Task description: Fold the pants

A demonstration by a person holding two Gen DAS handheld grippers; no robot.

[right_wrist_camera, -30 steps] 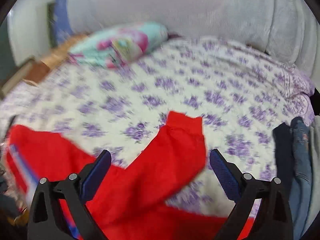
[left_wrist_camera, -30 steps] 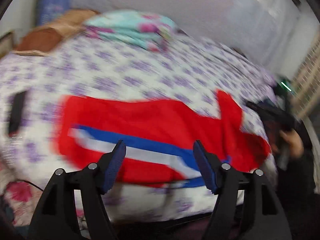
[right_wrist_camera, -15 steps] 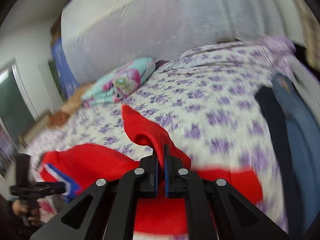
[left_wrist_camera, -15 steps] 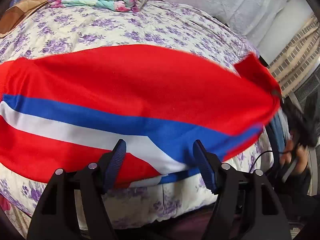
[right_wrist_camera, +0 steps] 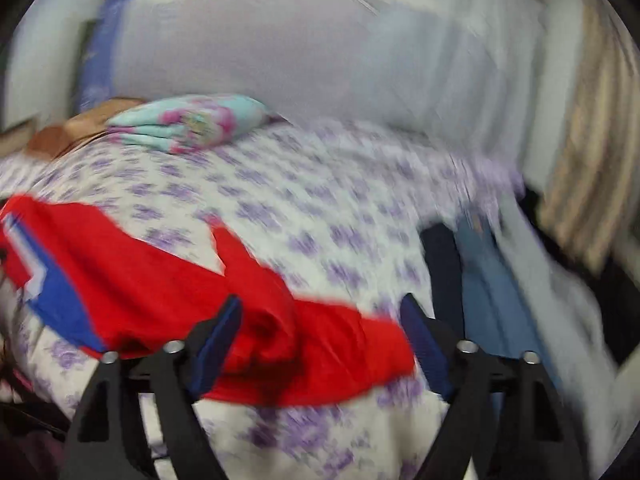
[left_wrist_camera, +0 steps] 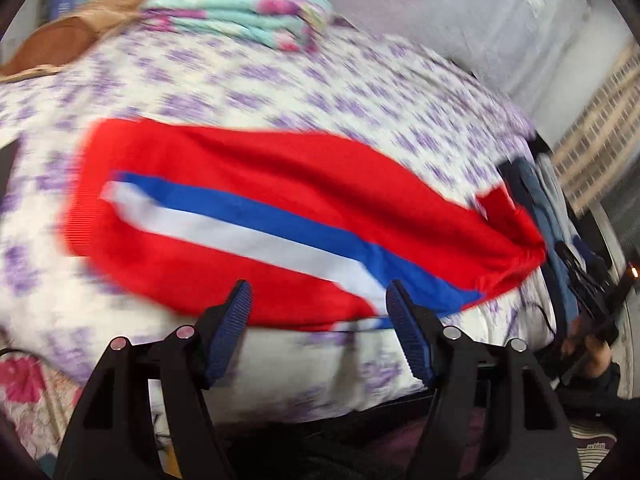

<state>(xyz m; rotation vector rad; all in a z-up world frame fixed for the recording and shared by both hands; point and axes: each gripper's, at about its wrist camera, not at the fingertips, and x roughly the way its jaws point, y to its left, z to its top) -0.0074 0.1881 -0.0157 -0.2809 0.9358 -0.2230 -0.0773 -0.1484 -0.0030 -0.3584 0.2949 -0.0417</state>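
Note:
Red pants (left_wrist_camera: pixel 280 200) with a blue and white side stripe lie lengthwise on the purple-flowered bed (left_wrist_camera: pixel 320 92). In the left wrist view my left gripper (left_wrist_camera: pixel 318 288) hangs open just before the pants' near edge, nothing between its pads. In the right wrist view the pants (right_wrist_camera: pixel 160 296) lie bunched, one leg end doubled over near the bed's front edge. The jaws of my right gripper (right_wrist_camera: pixel 320 302) are opening; red cloth shows between the fingers, but the pads do not press on it.
A folded teal floral blanket (left_wrist_camera: pixel 240 12) and a brown pillow (left_wrist_camera: pixel 60 40) sit at the bed's far side. Jeans and dark clothes (right_wrist_camera: pixel 480 280) are piled at the right edge. A person's hand (left_wrist_camera: pixel 592 356) holds the other gripper at the right.
Half a second ago my right gripper was shut on the red leg end, held up; now it stands open and the leg lies on the bed. The left view has drawn back from the pants.

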